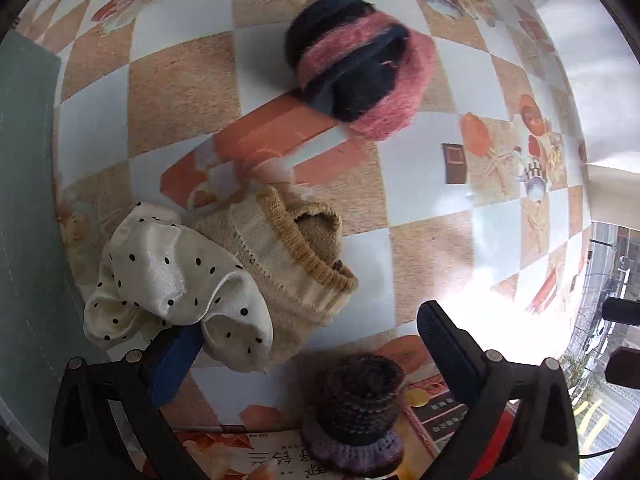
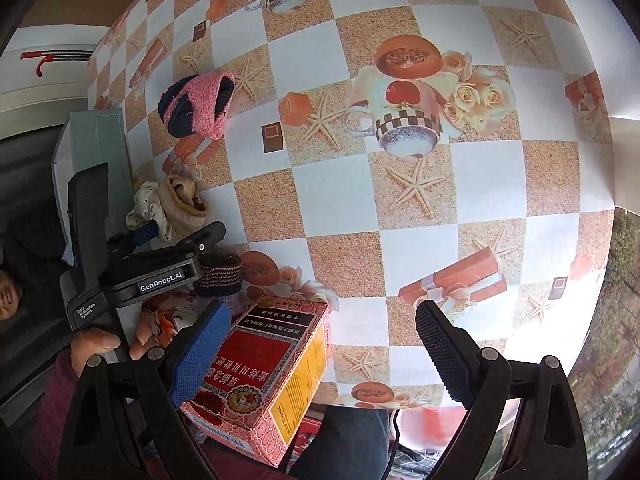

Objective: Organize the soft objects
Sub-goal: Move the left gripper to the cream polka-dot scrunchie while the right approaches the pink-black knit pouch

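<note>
Left gripper [image 1: 308,344], black frame with blue-padded fingers: jaws spread wide, nothing gripped. Its left pad [image 1: 176,364] is partly covered by the edge of a cream satin scrunchie with black dots [image 1: 172,284]; whether pad and cloth touch cannot be told. The scrunchie lies against a beige knitted item with a tan ribbed rim [image 1: 296,256]. A dark crocheted cylinder with a purple frilled base [image 1: 356,396] stands upright between the two fingers, near their base, clear of both pads. A fuzzy pink-and-navy rolled item [image 1: 356,64] lies well apart, farther out on the checkered tablecloth with starfish print [image 1: 432,248].

Right gripper [image 2: 320,356]: jaws also wide, holding nothing. A red-and-yellow printed cardboard box [image 2: 260,376] sits just beside its left pad [image 2: 200,356], tilted.
</note>
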A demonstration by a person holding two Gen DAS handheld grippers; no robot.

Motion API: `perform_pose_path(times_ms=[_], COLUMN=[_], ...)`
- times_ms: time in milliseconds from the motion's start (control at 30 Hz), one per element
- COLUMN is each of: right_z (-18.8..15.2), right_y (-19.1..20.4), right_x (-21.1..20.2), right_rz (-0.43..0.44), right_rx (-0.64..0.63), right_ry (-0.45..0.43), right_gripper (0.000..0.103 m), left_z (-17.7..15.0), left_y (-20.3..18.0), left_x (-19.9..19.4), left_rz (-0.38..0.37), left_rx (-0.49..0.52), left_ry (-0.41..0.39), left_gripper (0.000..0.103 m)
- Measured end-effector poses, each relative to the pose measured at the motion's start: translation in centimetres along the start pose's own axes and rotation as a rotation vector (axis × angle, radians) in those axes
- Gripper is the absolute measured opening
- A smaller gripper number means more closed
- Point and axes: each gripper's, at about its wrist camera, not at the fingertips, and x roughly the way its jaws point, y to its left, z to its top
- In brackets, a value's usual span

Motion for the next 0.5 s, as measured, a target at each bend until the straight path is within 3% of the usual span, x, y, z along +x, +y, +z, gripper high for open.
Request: perform_pose_path(times_ms=[33,100,200,367,500], right_z=[0.2,0.5,1.6,5.5,9.2], right_y=[-0.5,-1.2,-0.9,3.3,8.4], right_x=[0.0,-0.2,-0.7,-0.4,1.4], right_rz=[-0.006,-0.01,-0.015,-0.001,0.024], right_rx=[0.011,0.029,0.02,-0.063,-0.152], right_ry=[0.002,-0.013,-0.047,-0.105,-0.123], right_gripper=[0.095,0.095,0.095,0.095,0.095], left_z=[0.1,-0.1,-1.1,-2.1,-2.1], left_y=[-1.4,-3.3,-2.4,2.5,2.7], left_x=[-0.6,-2.6,-4.8,-6.3,-6.8], left_rz=[-0.028,-0.016,0.033,0.082,0.119], left_rx=[0.038,0.074,0.028,-0.09,-0.098], left_ry=[-0.019,-0.107,-0.178,-0.182,-0.189], left_gripper=[0.103,0.103,0.103,0.103,0.103])
